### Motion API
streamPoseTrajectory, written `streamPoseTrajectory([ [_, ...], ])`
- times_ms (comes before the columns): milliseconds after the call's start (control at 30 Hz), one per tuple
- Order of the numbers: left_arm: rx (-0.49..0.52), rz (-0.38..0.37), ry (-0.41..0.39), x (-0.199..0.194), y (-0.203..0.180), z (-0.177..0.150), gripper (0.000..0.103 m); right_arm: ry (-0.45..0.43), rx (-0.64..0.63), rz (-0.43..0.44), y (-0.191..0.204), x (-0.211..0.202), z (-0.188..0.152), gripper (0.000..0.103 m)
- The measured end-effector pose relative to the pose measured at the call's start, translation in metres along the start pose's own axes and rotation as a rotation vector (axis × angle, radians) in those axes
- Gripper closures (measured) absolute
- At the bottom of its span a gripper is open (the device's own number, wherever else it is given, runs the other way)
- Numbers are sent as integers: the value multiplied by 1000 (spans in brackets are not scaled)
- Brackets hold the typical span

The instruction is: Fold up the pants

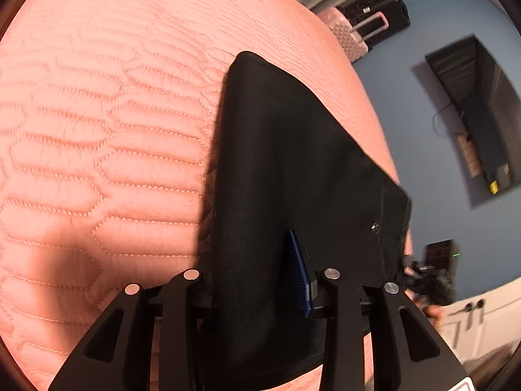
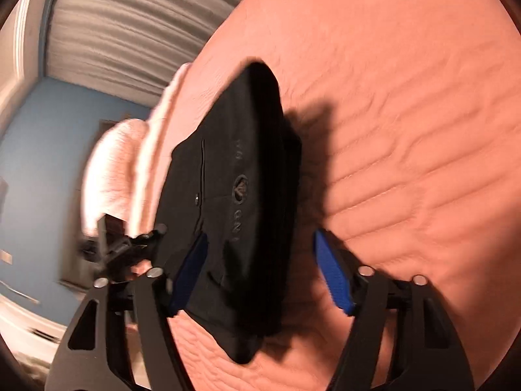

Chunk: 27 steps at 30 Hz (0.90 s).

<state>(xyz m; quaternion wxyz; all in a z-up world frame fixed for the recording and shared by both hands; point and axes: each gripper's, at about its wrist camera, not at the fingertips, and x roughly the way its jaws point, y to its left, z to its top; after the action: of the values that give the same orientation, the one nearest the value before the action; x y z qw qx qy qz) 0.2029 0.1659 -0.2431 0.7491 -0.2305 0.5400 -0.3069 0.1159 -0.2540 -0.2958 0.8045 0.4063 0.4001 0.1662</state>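
Observation:
Black folded pants (image 1: pixel 280 150) lie on a pink quilted bedspread (image 1: pixel 97 130). In the left wrist view the cloth fills the gap of my left gripper (image 1: pixel 254 260). One blue pad (image 1: pixel 301 273) shows its ribbed face bare, and the other finger is hidden under the fabric. In the right wrist view the pants (image 2: pixel 234 169) show a printed logo and a pocket seam. My right gripper (image 2: pixel 260 234) stands open around their near end, the left pad (image 2: pixel 190 270) against the cloth and the right pad (image 2: pixel 332 273) apart from it.
The bed's edge runs beside the pants, with a blue wall (image 1: pixel 407 114) beyond it. A pink suitcase (image 1: pixel 345 32) and a black suitcase (image 1: pixel 374 9) stand at the far end. A pale fluffy blanket (image 2: pixel 123 163) hangs at the bed's side under a grey curtain (image 2: pixel 130 26).

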Motion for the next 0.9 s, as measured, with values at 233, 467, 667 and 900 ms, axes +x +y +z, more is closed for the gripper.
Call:
streamPoseTrajectory([
  [233,-131,-110,-87,-7,20,-11,76,26,1,130,8,41,29,81],
  [467,-40,-25,-325,-25,-23,12,92,-46,-250,98,60,38,105,82],
  [667,-2,66,-364,3,-27,69,87,-46,-367,-86,77,83,170,77],
  [900,-137,224,-321,-18,24,59,69,-171,-223,-294,29,28,161,54],
])
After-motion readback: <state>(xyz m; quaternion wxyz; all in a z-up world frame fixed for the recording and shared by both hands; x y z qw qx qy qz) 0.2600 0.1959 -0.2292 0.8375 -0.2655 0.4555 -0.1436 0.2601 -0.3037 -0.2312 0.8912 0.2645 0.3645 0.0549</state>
